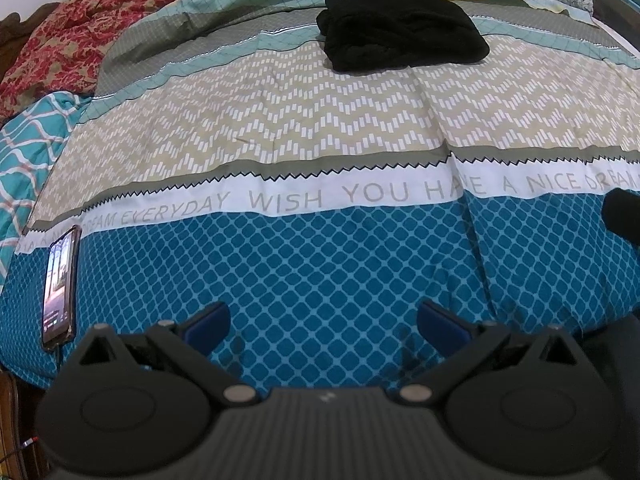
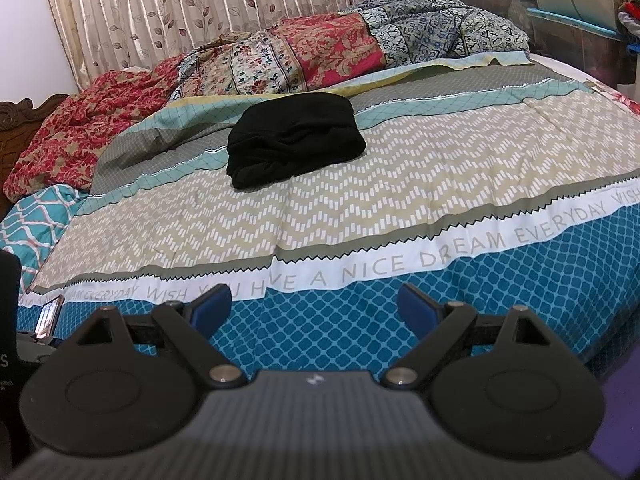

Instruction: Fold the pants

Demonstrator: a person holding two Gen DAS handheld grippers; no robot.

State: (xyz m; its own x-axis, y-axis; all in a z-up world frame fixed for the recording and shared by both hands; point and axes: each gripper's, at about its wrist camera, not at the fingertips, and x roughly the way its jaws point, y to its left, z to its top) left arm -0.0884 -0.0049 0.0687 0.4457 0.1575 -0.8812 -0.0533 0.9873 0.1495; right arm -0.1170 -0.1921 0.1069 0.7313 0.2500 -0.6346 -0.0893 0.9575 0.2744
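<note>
The black pants (image 1: 400,28) lie folded into a compact bundle on the far part of the bedspread (image 1: 320,128), well away from both grippers. The right wrist view shows the same bundle (image 2: 296,140) resting on the grey and teal stripes. My left gripper (image 1: 323,326) hovers over the blue diamond-patterned near edge of the bed, jaws wide apart and nothing between its blue pads. My right gripper (image 2: 315,308) hangs over the same blue strip (image 2: 320,320), open and holding nothing. A dark part of the right gripper (image 1: 622,216) shows at the left wrist view's right edge.
A phone (image 1: 60,284) with a lit screen lies at the bed's near left corner. Crumpled red floral and patchwork quilts (image 2: 280,56) pile along the far side and left. Curtains (image 2: 200,12) hang behind the bed; shelving and storage (image 2: 580,32) stand at the right.
</note>
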